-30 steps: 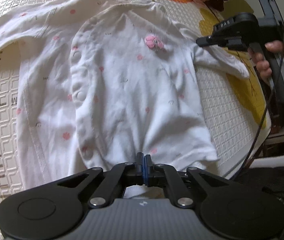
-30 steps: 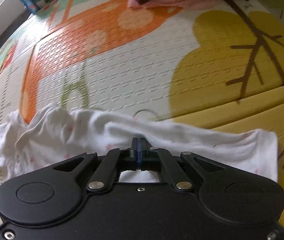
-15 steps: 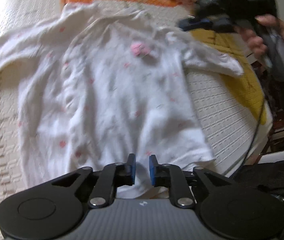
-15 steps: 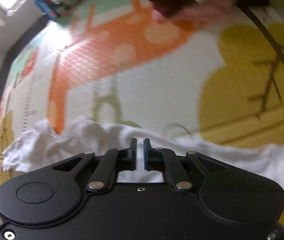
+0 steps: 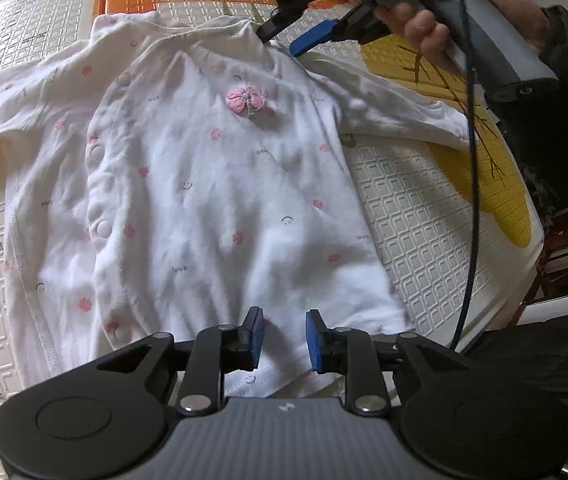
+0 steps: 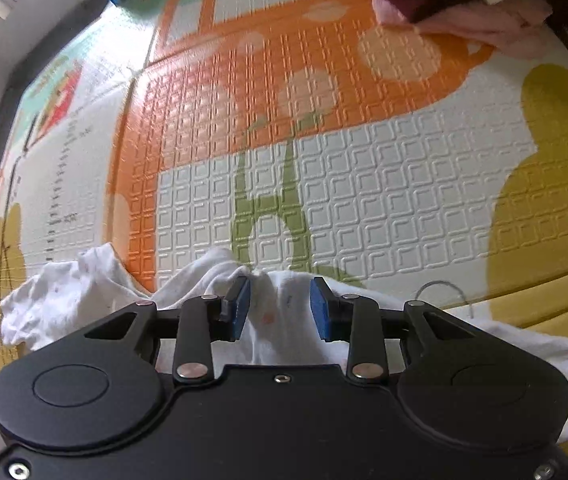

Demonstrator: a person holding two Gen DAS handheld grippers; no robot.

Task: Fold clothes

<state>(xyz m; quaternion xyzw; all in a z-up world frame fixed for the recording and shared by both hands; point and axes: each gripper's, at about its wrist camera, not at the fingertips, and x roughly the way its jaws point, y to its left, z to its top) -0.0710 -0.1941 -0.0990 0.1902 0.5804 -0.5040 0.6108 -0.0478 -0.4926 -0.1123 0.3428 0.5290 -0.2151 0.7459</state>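
A white baby top point(image 5: 203, 184) with small pink flowers, snap buttons and a pink crochet flower point(image 5: 244, 99) lies spread flat on the play mat point(image 5: 424, 208). My left gripper point(image 5: 282, 338) is open just above its bottom hem. My right gripper point(image 5: 279, 38) is open over the neckline, held by a hand. In the right wrist view the right gripper point(image 6: 279, 308) is open with the bunched collar of the top point(image 6: 275, 300) between its jaws, not pinched.
The mat point(image 6: 364, 184) has white, orange and yellow embossed patterns. A pile of dark red, pink and cream clothes point(image 6: 484, 4) lies at its far edge. The right sleeve point(image 5: 404, 116) stretches toward the mat's right edge. A black cable point(image 5: 470, 200) hangs from the right gripper.
Both grippers were shut on the top a second ago and have opened, letting it go. The right gripper moved from the right sleeve to the neckline. The top lies flatter.
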